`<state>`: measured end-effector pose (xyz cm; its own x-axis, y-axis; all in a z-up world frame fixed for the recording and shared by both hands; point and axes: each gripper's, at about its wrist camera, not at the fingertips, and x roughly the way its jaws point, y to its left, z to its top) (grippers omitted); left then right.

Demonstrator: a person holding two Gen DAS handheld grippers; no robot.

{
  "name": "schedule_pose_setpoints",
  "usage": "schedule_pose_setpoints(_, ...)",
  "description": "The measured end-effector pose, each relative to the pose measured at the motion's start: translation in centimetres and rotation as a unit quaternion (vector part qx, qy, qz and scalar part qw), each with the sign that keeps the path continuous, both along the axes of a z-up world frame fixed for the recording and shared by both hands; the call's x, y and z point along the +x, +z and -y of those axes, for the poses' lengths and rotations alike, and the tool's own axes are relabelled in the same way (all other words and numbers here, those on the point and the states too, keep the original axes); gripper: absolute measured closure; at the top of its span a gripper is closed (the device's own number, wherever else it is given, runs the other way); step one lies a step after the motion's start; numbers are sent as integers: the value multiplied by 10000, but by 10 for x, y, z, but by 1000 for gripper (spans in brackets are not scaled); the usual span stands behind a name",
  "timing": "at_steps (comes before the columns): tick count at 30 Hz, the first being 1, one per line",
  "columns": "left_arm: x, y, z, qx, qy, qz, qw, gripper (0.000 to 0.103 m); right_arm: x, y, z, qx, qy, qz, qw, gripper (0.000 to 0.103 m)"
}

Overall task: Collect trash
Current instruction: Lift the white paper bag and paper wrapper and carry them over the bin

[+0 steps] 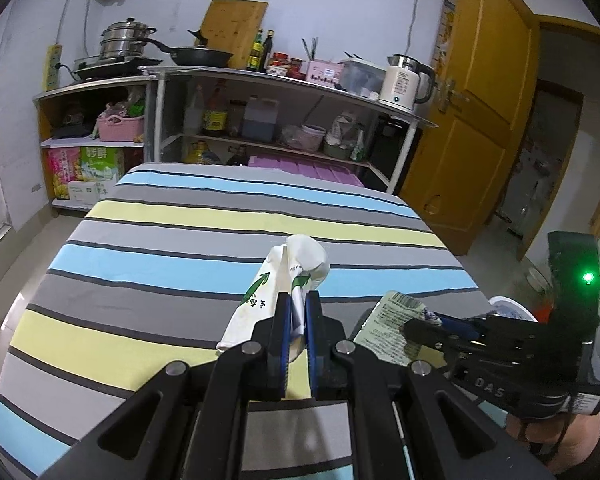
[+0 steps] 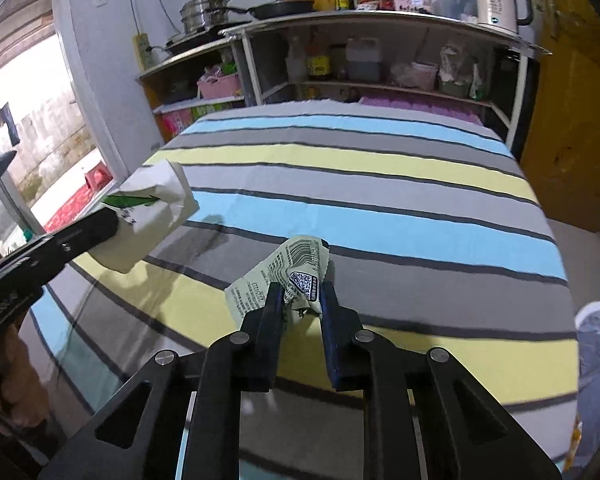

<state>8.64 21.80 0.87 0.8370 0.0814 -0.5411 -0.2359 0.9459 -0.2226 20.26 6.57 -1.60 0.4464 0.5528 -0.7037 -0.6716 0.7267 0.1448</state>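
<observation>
My left gripper [image 1: 298, 305] is shut on a white paper wrapper [image 1: 278, 280] with green arrows, held above the striped tablecloth [image 1: 160, 264]. That same white wrapper [image 2: 152, 216] shows at the left of the right wrist view, clamped in the left gripper [image 2: 114, 222]. My right gripper [image 2: 300, 294] has its pads pressed on a crumpled pale-green printed wrapper [image 2: 288, 276] with a barcode and QR code, lifted just off the cloth. In the left wrist view this green wrapper [image 1: 388, 328] sits at the right gripper [image 1: 430, 320], low on the right.
Behind the table stands a metal shelf unit [image 1: 284, 80] with pans, bottles, a kettle [image 1: 404, 80] and a pink basket [image 1: 120, 126]. A yellow door [image 1: 472, 120] is at the right. A window [image 2: 32, 128] is on the left. A person's shoe [image 2: 598, 328] shows by the table's right edge.
</observation>
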Motion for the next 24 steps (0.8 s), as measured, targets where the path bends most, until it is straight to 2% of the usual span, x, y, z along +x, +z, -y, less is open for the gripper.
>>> schedule_pose_setpoints(11,21,10,71,117,-533,-75,9985,96,-11,20,82,193,-573,132,9981,84)
schedule_pose_setpoints(24,44,23,154,253,-1304,-75,9911,96,-24,47,172,310,-1292,475,9900,84)
